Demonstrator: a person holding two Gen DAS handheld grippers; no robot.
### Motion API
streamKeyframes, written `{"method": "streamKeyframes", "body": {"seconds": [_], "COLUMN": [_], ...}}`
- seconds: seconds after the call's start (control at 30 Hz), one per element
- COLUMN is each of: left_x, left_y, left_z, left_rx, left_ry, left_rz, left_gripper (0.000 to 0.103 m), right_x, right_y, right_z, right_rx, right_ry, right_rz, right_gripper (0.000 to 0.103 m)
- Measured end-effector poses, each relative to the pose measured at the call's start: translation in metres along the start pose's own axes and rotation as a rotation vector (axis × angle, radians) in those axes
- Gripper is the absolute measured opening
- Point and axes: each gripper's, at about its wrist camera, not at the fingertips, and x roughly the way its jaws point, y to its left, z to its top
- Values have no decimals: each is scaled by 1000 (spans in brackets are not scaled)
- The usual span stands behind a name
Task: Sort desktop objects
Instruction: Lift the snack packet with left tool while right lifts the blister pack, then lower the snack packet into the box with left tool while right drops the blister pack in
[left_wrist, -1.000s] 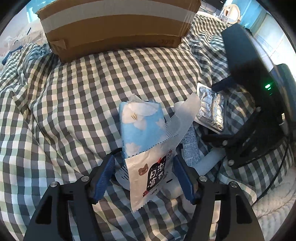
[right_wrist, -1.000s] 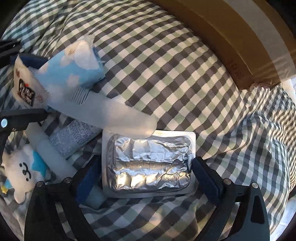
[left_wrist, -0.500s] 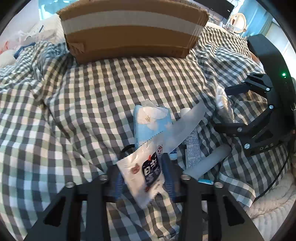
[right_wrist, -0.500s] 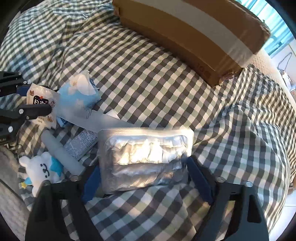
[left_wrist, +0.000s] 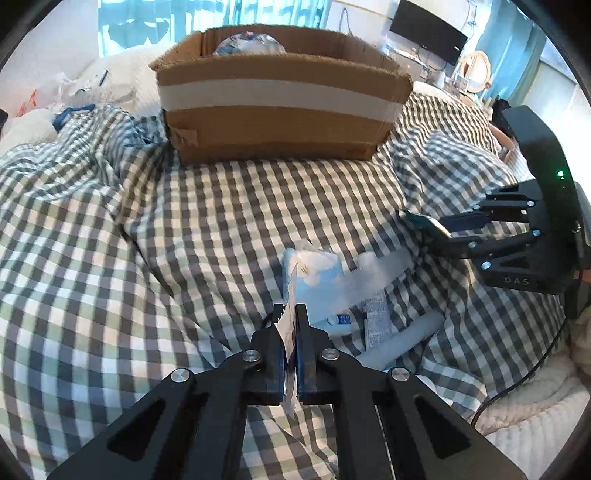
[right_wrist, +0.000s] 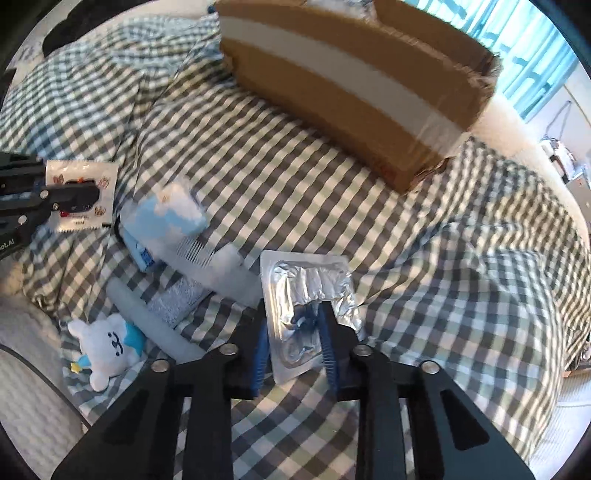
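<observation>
The left gripper is clamped edge-on on a white snack sachet, which stands upright between the blue pads; from the right wrist view the same sachet shows its printed face, held clear of the checked cloth. Directly ahead of the left gripper's fingertips lies a blue cloud-print tissue pack, with a translucent white strip lying across it toward the right. Below and right of that strip sit a small grey printed packet and a pale tube. A white plush toy lies on the cloth just left of the right gripper's arms. Far ahead of both grippers stands an open cardboard box with a white tape band. The right gripper has just been closing its jaws and now pinches a silver foil blister pack across its width, the foil crumpled between the pads and the pack's far end projecting forward. In the left wrist view the right gripper sits at the right edge, the pack seen edge-on.
</observation>
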Motion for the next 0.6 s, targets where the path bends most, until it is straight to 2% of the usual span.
{"method": "streamKeyframes", "body": {"seconds": [0.03,0.07,0.17,0.27,0.47,0.6], "left_x": [-1,-3,-5,-4,3,11], "left_y": [1,2,4,6,7,6], "left_z": [1,2,6,8,13,15], "left_rx": [-2,-5,-12,-15,-12,-5], "left_ry": [-5,-14,-25,-26,-23,-24], "left_rz": [-4,-2,2,8,-6,-11], "left_gripper": [4,4,4,4,4,4], "right_x": [-1,-4,-4,-15,-5,9], "right_y": [4,0,-11,-18,-45,-50], "right_z": [-1,0,7,6,5,11], "right_rx": [10,70,105,112,198,214], "right_ry": [-8,-4,-27,-56,-40,-35], "right_rz": [-4,-50,-62,-124,-74,-90], "right_gripper": [20,18,12,7,7,7]}}
